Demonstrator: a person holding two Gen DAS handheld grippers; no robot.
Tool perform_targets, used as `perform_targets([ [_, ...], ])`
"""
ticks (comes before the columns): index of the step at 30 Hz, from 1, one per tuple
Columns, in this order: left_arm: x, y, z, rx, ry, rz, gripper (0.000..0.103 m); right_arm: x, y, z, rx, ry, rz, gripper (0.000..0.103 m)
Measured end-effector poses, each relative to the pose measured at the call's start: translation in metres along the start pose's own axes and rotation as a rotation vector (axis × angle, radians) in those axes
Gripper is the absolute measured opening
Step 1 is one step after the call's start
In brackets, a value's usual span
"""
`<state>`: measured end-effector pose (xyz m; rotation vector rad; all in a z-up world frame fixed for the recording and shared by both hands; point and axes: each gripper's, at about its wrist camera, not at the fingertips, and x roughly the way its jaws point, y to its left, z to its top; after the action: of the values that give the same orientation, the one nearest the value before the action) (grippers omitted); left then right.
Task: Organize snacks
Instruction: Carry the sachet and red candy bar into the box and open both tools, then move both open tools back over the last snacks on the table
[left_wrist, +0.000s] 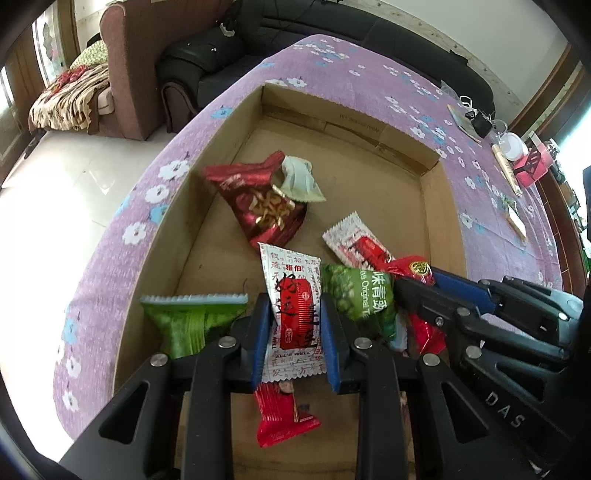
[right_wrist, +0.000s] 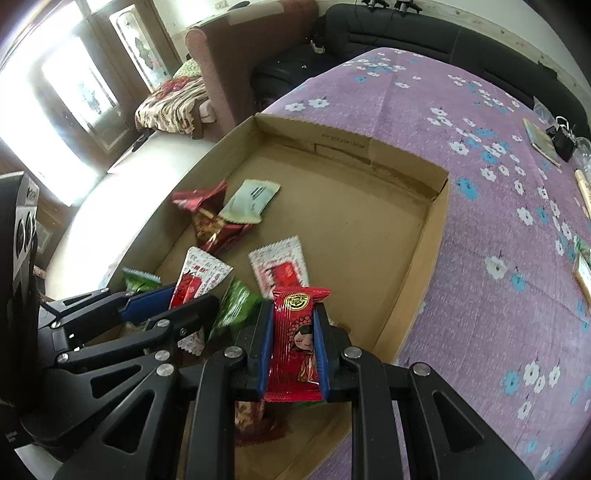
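Living room with black sofa (left_wrist: 207, 70) behind; surface under a purple floral cloth (right_wrist: 480, 229), shallow cardboard tray (left_wrist: 443, 206) sits toward its near left edge. Both tools point down into the tray's near end, side by side. Left tool (left_wrist: 295, 332) is clamped on a white-and-red packet (left_wrist: 293, 314), pads pressing its two long edges, packet upright between them, probably lifted to sort or re-lay it. Right tool (right_wrist: 293, 347) is closed tight on a red packet with a cartoon figure (right_wrist: 297, 332), held the same way, by the sides, so print stays visible. Loose in the tray: a dark red bag (left_wrist: 258, 206) with a pale packet (right_wrist: 249, 203) resting against it near the left wall, another white-and-red packet (right_wrist: 280, 269) mid-tray, green packets (left_wrist: 192, 321) close to the tools. Far half of the tray bare, likely the sorting space. More red wrappers under the tools are mostly hidden by the jaws; small clutter at the surface's far right corner too distorted to name.
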<state>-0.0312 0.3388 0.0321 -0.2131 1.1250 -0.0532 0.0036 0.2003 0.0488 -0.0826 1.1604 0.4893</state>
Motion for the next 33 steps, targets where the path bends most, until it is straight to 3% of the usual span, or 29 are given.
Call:
perform_targets([
  [9,-0.010,0.001,-0.021,-0.014,0.040,-0.014,0.030,-0.004,0.006,-0.013,0.004,0.013,0.018,0.019],
  [12,-0.011,0.001,-0.023,-0.023,0.042,-0.016,0.035,-0.006,0.006,-0.014,0.007,0.004,0.012,0.020],
  [15,-0.018,0.002,-0.024,-0.043,0.026,-0.015,0.048,-0.011,0.004,-0.015,0.023,-0.009,0.015,0.021],
  [17,-0.025,0.006,-0.022,-0.066,0.003,-0.010,0.064,-0.017,0.002,-0.015,0.028,-0.022,0.015,0.021],
  [20,-0.039,0.008,-0.017,-0.087,-0.039,-0.024,0.070,-0.027,-0.004,-0.015,0.045,-0.049,0.016,0.022],
  [27,-0.064,-0.005,-0.004,-0.102,-0.095,-0.113,0.073,-0.049,-0.026,-0.023,0.091,-0.091,0.008,0.028],
  [29,-0.065,-0.014,-0.001,-0.112,-0.080,-0.169,0.073,-0.053,-0.039,-0.026,0.114,-0.096,-0.004,0.028],
  [33,-0.059,-0.046,0.002,-0.072,-0.047,-0.190,0.073,-0.060,-0.073,-0.035,0.168,-0.097,-0.041,0.028],
])
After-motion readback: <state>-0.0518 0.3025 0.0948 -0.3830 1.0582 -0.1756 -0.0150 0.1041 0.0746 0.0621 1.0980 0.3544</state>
